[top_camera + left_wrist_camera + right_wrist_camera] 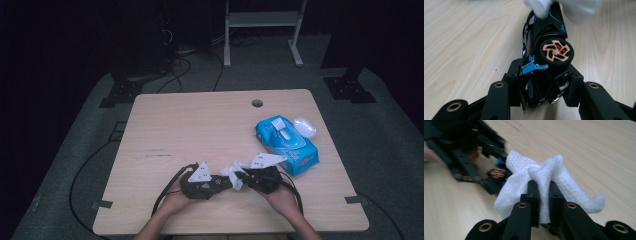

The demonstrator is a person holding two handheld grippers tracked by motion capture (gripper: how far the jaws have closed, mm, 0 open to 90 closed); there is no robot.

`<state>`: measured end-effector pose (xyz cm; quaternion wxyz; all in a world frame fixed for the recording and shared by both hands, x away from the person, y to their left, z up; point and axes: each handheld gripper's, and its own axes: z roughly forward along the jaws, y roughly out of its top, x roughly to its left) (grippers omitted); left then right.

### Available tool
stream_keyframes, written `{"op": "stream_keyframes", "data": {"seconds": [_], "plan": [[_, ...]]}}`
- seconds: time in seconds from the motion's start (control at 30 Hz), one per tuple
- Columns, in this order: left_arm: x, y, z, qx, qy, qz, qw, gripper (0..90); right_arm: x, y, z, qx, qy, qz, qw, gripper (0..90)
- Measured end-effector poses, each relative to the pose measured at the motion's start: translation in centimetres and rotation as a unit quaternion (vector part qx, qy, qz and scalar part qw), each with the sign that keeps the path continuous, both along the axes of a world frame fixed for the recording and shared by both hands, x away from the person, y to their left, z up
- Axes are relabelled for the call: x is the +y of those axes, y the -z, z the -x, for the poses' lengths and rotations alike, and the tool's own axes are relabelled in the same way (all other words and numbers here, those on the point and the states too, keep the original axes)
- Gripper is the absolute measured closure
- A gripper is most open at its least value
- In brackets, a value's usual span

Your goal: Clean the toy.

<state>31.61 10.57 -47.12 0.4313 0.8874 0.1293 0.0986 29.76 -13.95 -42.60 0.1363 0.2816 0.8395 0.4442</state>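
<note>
**Toy car held for a wipe-down**

Toy car (220, 183), seen from the high view, sits low in the frame, just right of centre-left, between the two grippers above the table (200, 125). The left gripper (212, 184) clamps it; the right gripper (239, 176) brings a white wipe (235, 172) against its far end. The blue wipe packet (287, 142) lies at the right, its loose white lid (305, 127) just beside it. From this height the car is a dark smudge, so exact contact is hard to confirm.

In the left gripper view, the jaws are closed on the car (544, 62) at lower centre, pinching its body from both sides. It is black with blue trim, lying on its side so that a copper-spoked wheel (556, 51) with a red hub faces up. The wipe (564, 7) blurs across the top edge. For a good wipe, this grip should probably stay firm and still, so the car does not twist.

In the right gripper view, the jaws are shut tight on a bunched fold of the wipe (544, 182) at centre, the car (497, 173) partly hidden behind it at left. Short, light strokes along the body likely suit best, steering clear of the wheel.
</note>
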Motion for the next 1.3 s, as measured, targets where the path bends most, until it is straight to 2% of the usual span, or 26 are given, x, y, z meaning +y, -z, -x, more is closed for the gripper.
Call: {"op": "stream_keyframes", "data": {"seconds": [0.13, 0.2, 0.3, 0.37, 0.5, 0.6, 0.8, 0.9, 0.97, 1.07, 1.23, 1.3], "plan": [[0.1, 0.0, 0.0, -0.001, -0.001, 0.0, 1.0, 57.9, 0.4, -0.1, 0.0, -0.006, -0.009, 0.008, 0.9999, 82.2], [0.2, 0.0, 0.0, -0.001, 0.0, 0.001, 1.0, 58.0, -0.3, -0.1, -0.1, -0.011, 0.005, 0.014, 0.9998, 82.2], [0.2, -0.1, -0.1, 0.0, 0.001, 0.004, 1.0, 57.9, -1.8, -0.2, -0.5, -0.004, 0.027, 0.011, 0.9996, 82.3], [0.2, -0.1, 0.0, -0.001, 0.001, 0.003, 1.0, 57.9, -2.0, -0.3, -0.6, -0.004, 0.031, 0.009, 0.9995, 82.3], [0.2, 0.0, -0.1, 0.0, 0.001, -0.001, 1.0, 57.9, -1.0, -0.1, -0.2, -0.005, 0.014, 0.007, 0.9999, 82.2], [0.3, -0.1, -0.1, 0.0, -0.001, 0.002, 1.0, 57.9, -1.0, -0.3, -0.2, -0.011, 0.013, 0.018, 0.9997, 82.2], [0.3, -0.3, -0.1, -0.002, -0.001, 0.01, 1.0, 57.9, -2.6, -0.4, -0.6, -0.016, 0.043, 0.027, 0.9986, 82.2], [0.3, -0.1, -0.1, 0.0, -0.002, 0.004, 1.0, 57.9, -2.2, -0.4, -0.5, -0.013, 0.041, 0.02, 0.9989, 82.2], [0.3, 0.0, -0.1, 0.002, -0.002, 0.005, 1.0, 58.0, -1.6, -0.3, -0.3, -0.007, 0.022, 0.012, 0.9997, 82.2], [0.4, 0.0, -0.2, 0.002, -0.002, 0.004, 1.0, 58.0, -1.3, -0.3, -0.2, -0.018, 0.017, 0.024, 0.9994, 82.2], [0.6, 0.0, -0.2, 0.001, -0.005, 0.004, 1.0, 58.0, -3.2, -0.5, -0.7, -0.025, 0.052, 0.038, 0.9976, 82.2], [0.6, -0.1, -0.3, 0.0, -0.004, 0.002, 1.0, 58.0, -3.8, -0.4, -0.9, -0.015, 0.063, 0.028, 0.9975, 82.2]]}}
